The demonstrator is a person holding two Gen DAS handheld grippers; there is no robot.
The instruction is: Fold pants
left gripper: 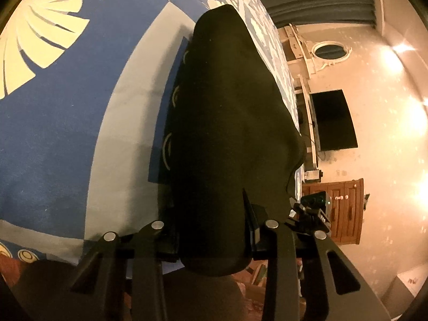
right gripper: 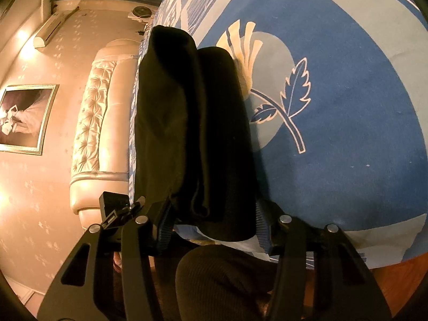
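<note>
The pants lie on the bed, near its edge. Left gripper and right gripper each clamp a fabric end. Risk: thick folds may slip out when lifted, undoing the fold.

Pants: 1 pr, black. Grippers: 2, left gripper and right gripper, 2 fingers ea. Bedspread: 1, blue/grey. Headboard: 1, tufted. Framed picture: 1. Wall AC unit: 1. TV screen: 1. Wood cabinet: 1. Oval mirror: 1.
</note>
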